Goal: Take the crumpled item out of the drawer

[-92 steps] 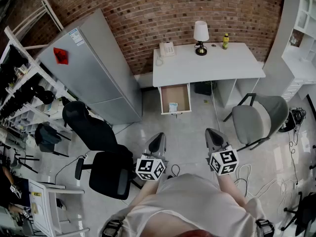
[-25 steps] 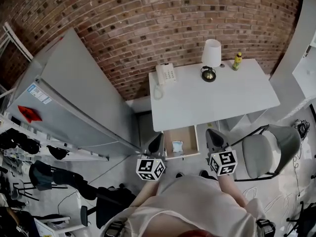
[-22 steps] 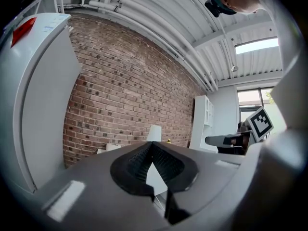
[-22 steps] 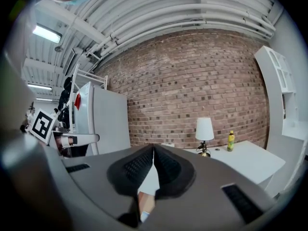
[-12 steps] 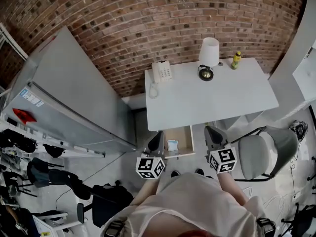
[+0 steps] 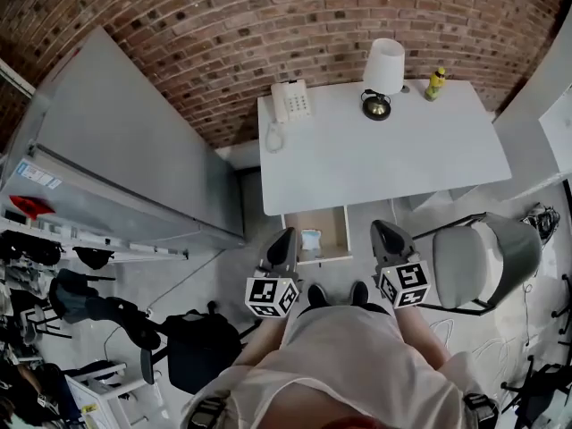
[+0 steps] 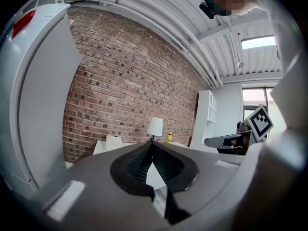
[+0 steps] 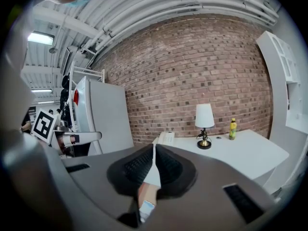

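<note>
In the head view an open drawer with a brown inside sticks out from under the white desk. A pale blue crumpled item lies in it. My left gripper hangs just left of the drawer's front, my right gripper just to its right; both are apart from it. The left gripper is shut with nothing between its jaws. The right gripper is also shut and empty; under its jaws I glimpse the crumpled item in the drawer.
On the desk stand a phone, a lamp and a yellow bottle. A tall grey cabinet stands left of the desk, a grey chair right of the drawer, a black office chair behind on the left. A brick wall backs the desk.
I have come closer to the desk: the drawer, once well ahead, now lies between the two grippers' tips. Both grippers have sunk slightly and stay shut.
</note>
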The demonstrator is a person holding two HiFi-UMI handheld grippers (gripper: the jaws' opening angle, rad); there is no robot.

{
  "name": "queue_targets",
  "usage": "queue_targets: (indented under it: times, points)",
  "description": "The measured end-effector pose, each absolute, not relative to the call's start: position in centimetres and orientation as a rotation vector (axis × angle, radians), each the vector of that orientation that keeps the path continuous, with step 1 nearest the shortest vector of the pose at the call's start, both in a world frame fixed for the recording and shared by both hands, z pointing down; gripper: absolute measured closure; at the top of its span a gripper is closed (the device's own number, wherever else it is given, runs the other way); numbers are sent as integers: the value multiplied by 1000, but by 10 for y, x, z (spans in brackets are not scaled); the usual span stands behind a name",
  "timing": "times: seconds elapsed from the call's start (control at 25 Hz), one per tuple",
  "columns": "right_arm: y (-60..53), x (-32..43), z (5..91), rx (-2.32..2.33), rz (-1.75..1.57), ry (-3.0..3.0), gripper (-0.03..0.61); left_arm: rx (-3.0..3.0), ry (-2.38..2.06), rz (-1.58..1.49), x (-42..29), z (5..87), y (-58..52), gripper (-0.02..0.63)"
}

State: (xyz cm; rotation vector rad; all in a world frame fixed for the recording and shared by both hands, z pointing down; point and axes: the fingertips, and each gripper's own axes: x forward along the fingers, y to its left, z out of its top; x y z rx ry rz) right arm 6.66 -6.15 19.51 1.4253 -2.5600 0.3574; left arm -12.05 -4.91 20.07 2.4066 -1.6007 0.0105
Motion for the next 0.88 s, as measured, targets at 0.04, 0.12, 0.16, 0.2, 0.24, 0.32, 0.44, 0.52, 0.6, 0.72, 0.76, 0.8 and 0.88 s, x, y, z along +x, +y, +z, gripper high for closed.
queue_targets:
  times: [0.04, 0.12, 0.16, 0.2, 0.24, 0.32, 0.44, 0.52, 0.6, 0.72, 0.76, 0.8, 0.88]
  points:
    - [-62, 67, 199, 1417, 368, -2553, 569, 2404, -1600, 21, -120, 204, -49, 604]
    - [-62, 67, 207, 1402, 386, -2542, 569, 2396, -1595, 35, -118, 210, -49, 604]
    - [-62, 66, 211, 1395, 396, -2539, 569, 2393, -1593, 39, -118, 213, -49, 604]
    - [-62, 66, 215, 1389, 407, -2536, 569, 2392, -1591, 42, -117, 215, -49, 604]
    - [-62, 66, 218, 1381, 418, -2534, 569, 2392, -1588, 47, -117, 218, -49, 604]
    - [-62, 64, 226, 1366, 437, -2526, 569, 2385, -1579, 59, -115, 225, -49, 604]
    - [-60, 64, 238, 1342, 457, -2511, 569, 2361, -1568, 76, -113, 237, -49, 604]
    - [-60, 64, 246, 1327, 479, -2504, 569, 2344, -1564, 96, -111, 245, -48, 604]
    - [-58, 64, 253, 1317, 506, -2496, 569, 2325, -1558, 124, -111, 255, -46, 604]
    - [-57, 61, 265, 1302, 524, -2483, 569, 2300, -1550, 145, -113, 269, -44, 604]
    - [-57, 60, 270, 1293, 529, -2478, 569, 2291, -1549, 150, -114, 273, -43, 604]
    - [-56, 59, 275, 1283, 536, -2471, 569, 2281, -1547, 157, -114, 278, -42, 604]
    - [-53, 60, 287, 1263, 556, -2451, 569, 2261, -1538, 173, -113, 287, -38, 604]
